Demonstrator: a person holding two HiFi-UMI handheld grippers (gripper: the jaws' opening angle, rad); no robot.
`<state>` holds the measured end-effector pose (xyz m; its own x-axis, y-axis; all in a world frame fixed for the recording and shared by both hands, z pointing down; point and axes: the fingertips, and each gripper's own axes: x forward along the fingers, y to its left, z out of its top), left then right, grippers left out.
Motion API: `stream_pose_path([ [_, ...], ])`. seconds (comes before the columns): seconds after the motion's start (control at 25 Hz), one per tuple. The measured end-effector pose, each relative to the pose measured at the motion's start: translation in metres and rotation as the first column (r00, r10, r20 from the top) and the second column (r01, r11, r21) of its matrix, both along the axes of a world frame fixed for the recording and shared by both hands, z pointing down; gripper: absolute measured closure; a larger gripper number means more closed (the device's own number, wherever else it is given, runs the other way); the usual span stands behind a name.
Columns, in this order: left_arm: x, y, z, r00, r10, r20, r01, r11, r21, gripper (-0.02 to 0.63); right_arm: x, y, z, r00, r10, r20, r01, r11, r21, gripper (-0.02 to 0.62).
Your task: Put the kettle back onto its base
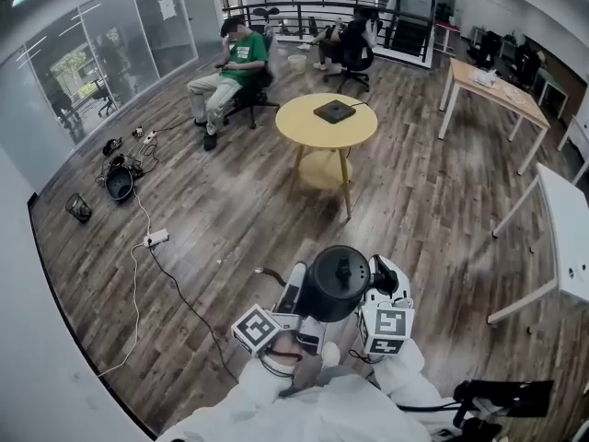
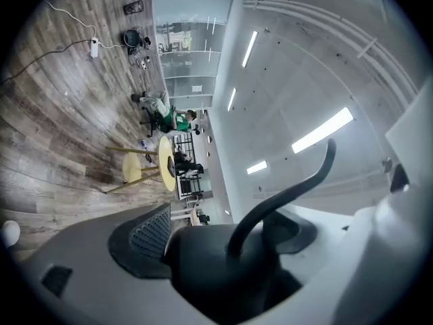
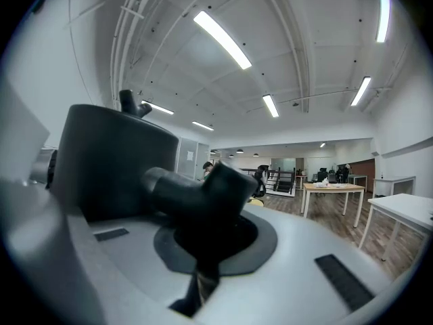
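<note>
Office with wooden floor (image 1: 221, 228); the base (image 1: 334, 111) lies on a round yellow table (image 1: 304, 132). Well apart, left gripper (image 1: 296, 295) and right gripper (image 1: 377, 284) both pinch the kettle (image 1: 336, 284), which hides their tips.

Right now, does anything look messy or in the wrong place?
The kettle is off its base, which sits bare on the round yellow table across the room. On the left, cables and a power strip sprawl over the wooden floor, where someone could trip.

Open-plan office: desks (image 1: 488, 88), swivel chairs (image 1: 357, 58), glass partitions (image 1: 110, 40), ceiling strip lights (image 3: 222, 39).
</note>
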<state>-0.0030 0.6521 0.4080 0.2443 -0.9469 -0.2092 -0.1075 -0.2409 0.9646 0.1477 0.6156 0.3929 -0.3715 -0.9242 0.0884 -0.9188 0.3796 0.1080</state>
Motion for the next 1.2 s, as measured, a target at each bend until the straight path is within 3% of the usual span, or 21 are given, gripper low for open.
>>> stream_pose_path([
  [0.56, 0.015, -0.148, -0.001, 1.000, -0.013, -0.023, 0.013, 1.000, -0.014, 0.190, 0.013, -0.150, -0.010, 1.000, -0.010, -0.025, 0.010, 1.000, -0.003, 0.584],
  [1.2, 0.025, -0.237, 0.011, 1.000, 0.016, -0.022, -0.016, 0.999, -0.031, 0.190, 0.025, -0.236, 0.005, 0.999, 0.012, -0.035, -0.013, 0.999, -0.031, 0.584],
])
